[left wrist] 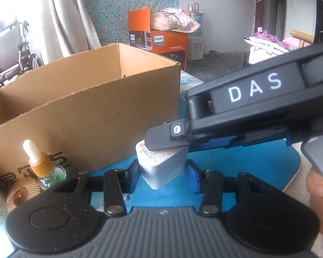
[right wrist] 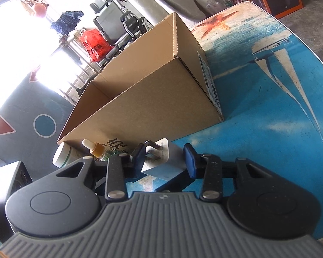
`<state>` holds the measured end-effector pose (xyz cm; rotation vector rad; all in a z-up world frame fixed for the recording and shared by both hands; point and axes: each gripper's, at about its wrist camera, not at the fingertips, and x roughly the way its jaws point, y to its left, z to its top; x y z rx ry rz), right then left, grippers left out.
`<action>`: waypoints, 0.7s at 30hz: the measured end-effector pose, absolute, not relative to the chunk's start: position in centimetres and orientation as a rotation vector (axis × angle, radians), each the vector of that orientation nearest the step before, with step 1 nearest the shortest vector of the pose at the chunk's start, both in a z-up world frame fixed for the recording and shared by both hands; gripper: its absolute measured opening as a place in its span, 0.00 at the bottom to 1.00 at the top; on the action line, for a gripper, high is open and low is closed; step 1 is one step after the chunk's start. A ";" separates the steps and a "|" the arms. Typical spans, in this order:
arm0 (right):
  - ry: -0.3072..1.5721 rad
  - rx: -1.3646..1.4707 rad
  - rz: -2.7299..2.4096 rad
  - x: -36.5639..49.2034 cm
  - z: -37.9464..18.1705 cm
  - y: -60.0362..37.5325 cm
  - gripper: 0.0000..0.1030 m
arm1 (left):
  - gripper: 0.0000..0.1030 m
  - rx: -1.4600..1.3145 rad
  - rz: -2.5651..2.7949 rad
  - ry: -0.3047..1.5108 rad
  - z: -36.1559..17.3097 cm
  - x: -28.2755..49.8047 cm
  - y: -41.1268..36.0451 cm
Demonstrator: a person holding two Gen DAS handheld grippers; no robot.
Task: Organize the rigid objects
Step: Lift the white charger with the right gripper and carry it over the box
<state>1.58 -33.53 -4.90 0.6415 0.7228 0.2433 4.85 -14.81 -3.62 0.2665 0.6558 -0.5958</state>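
Blue table (right wrist: 269, 111): both grippers' fingers (left wrist: 192, 176) flank white charger (left wrist: 163, 167).

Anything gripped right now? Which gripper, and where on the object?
Left gripper is clamped on the white power adapter, pads on its two opposite side faces. Right gripper straddles its pronged end; whether its pads press cannot be told.

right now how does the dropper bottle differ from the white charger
The dropper bottle is clear glass with a gold collar and white bulb; the charger is an opaque white block with metal prongs. The bottle stands upright against the cardboard box; the charger sits tilted out on the blue table. The bottle stands free, while the charger lies between both the left gripper and the right gripper. Both are small and outside the box.
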 end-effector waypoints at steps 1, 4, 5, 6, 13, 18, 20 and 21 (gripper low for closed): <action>0.715 0.637 0.247 1.3 -4.4 -33.5 0.36 | 0.45 0.269 -0.592 0.649 -3.0 4.6 -14.8; 0.672 0.621 0.264 0.4 -2.3 -33.2 0.36 | 0.45 0.274 -0.581 0.614 -0.8 3.7 -14.5; 0.651 0.616 0.273 0.1 -1.4 -33.1 0.36 | 0.45 0.277 -0.576 0.598 0.0 3.5 -14.4; 0.635 0.612 0.281 -0.1 -0.6 -33.0 0.36 | 0.45 0.279 -0.569 0.578 0.9 3.3 -14.2; 0.539 0.552 0.358 1.0 5.3 -32.0 0.36 | 0.45 0.266 -0.526 0.502 6.7 4.7 -12.9; 0.533 0.513 0.427 5.4 8.8 -30.9 0.36 | 0.45 0.235 -0.491 0.532 9.5 8.7 -11.8; 0.561 0.513 0.452 8.0 9.7 -30.4 0.36 | 0.45 0.223 -0.477 0.563 9.9 10.5 -11.2; 0.579 0.514 0.464 9.4 10.0 -30.0 0.36 | 0.45 0.218 -0.468 0.588 10.0 11.6 -10.7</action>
